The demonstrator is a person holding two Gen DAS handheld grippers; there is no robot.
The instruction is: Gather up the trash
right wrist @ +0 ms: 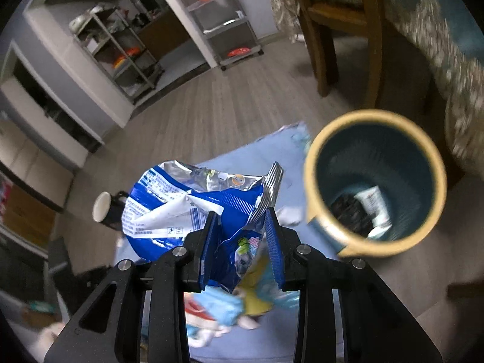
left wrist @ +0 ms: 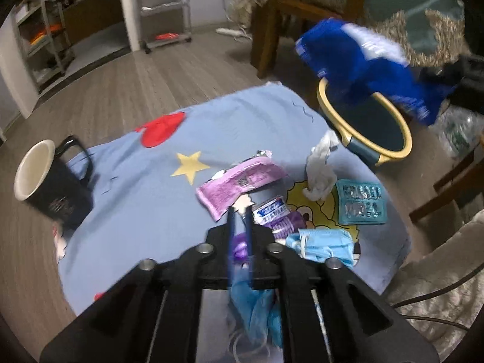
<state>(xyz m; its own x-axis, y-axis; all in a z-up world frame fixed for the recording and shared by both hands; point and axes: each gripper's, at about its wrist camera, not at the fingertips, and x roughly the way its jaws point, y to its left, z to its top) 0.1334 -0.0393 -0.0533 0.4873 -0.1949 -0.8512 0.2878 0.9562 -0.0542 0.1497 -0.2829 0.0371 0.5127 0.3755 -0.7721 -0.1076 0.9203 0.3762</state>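
Observation:
My right gripper (right wrist: 242,213) is shut on a crumpled blue and silver snack bag (right wrist: 187,205), held in the air just left of the bin (right wrist: 314,163), which has a yellow rim and a teal inside. In the left wrist view the same bag (left wrist: 363,66) hangs over the bin's (left wrist: 405,139) far rim. My left gripper (left wrist: 240,210) hovers low over a heap of litter, its blue fingers a narrow gap apart and pressing on nothing. Just ahead of the tips lie a purple wrapper (left wrist: 239,181) and a small blue and white packet (left wrist: 270,211).
On the light blue cloth (left wrist: 145,211) also lie a white tissue (left wrist: 320,166), a teal blister pack (left wrist: 361,202) and a blue face mask (left wrist: 323,245). A black mug (left wrist: 51,187) stands at the left edge. A wooden chair (left wrist: 272,24) is behind the bin, which holds some trash (right wrist: 372,208).

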